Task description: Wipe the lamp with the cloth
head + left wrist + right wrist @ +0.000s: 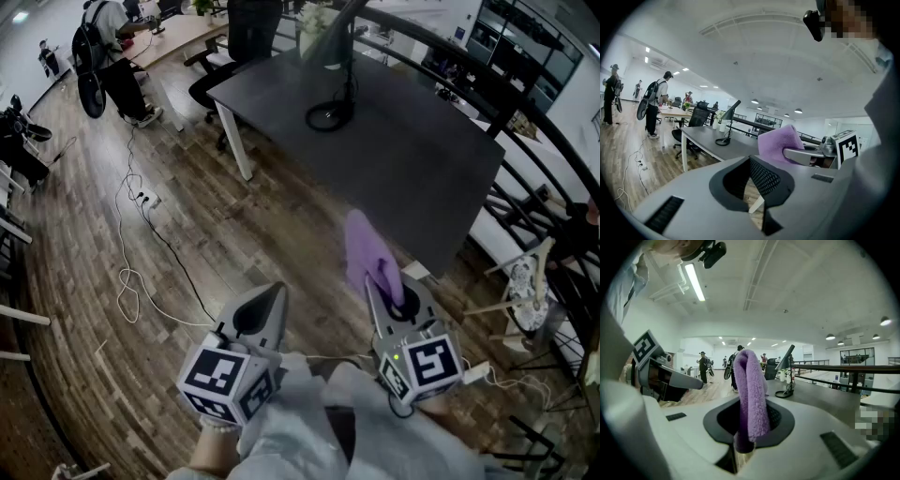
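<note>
A black desk lamp (329, 114) with a round base stands on the far part of a dark grey table (422, 164); it also shows as the lamp (727, 123) and the lamp (787, 363) well ahead of both grippers. My right gripper (384, 281) is shut on a purple cloth (368, 255), which stands up folded from its jaws as the cloth (752, 394). My left gripper (277, 292) is beside it, shut and holding nothing. Both are over the wooden floor, short of the table's near corner. The cloth (778, 143) hides the right fingertips.
A black office chair (211, 80) sits at the table's left side. White cables (131, 253) trail over the floor to the left. A person (108, 56) stands at a far desk. A dark railing (525, 187) and a white rack (525, 281) are on the right.
</note>
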Demonstrator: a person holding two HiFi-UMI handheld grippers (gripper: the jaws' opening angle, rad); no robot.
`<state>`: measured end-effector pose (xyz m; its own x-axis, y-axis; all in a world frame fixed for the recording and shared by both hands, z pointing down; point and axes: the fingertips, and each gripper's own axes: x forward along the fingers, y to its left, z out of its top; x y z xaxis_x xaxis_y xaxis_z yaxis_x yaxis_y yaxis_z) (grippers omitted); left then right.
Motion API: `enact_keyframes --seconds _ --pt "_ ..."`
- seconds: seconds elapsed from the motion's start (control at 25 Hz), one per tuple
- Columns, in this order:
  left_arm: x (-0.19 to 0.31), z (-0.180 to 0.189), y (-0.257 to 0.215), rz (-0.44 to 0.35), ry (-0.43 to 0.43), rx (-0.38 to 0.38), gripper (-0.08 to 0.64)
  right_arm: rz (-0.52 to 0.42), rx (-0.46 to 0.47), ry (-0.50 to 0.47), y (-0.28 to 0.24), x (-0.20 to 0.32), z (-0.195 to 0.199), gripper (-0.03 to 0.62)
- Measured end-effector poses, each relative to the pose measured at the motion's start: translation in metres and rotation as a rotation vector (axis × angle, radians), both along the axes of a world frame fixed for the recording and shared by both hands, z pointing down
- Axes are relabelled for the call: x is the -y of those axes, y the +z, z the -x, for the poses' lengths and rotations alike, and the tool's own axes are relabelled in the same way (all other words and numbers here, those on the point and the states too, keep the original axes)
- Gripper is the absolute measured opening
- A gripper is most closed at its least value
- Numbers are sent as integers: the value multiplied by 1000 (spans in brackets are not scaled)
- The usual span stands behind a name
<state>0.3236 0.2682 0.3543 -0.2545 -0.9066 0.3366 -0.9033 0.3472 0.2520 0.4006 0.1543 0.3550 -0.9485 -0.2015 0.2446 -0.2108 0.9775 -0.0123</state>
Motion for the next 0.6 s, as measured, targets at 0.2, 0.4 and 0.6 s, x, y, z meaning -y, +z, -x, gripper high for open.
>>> enact_keyframes --seconds 0.2,0.4,0.6 --pt "-6 2 -1 2 5 -2 11 -1 -2 3 0 -6 2 50" --pt "-11 5 1 -2 14 -1 12 -2 -3 5 2 -13 6 50" --pt "-20 11 1 -5 16 -4 12 -9 -10 22 2 -20 10 51"
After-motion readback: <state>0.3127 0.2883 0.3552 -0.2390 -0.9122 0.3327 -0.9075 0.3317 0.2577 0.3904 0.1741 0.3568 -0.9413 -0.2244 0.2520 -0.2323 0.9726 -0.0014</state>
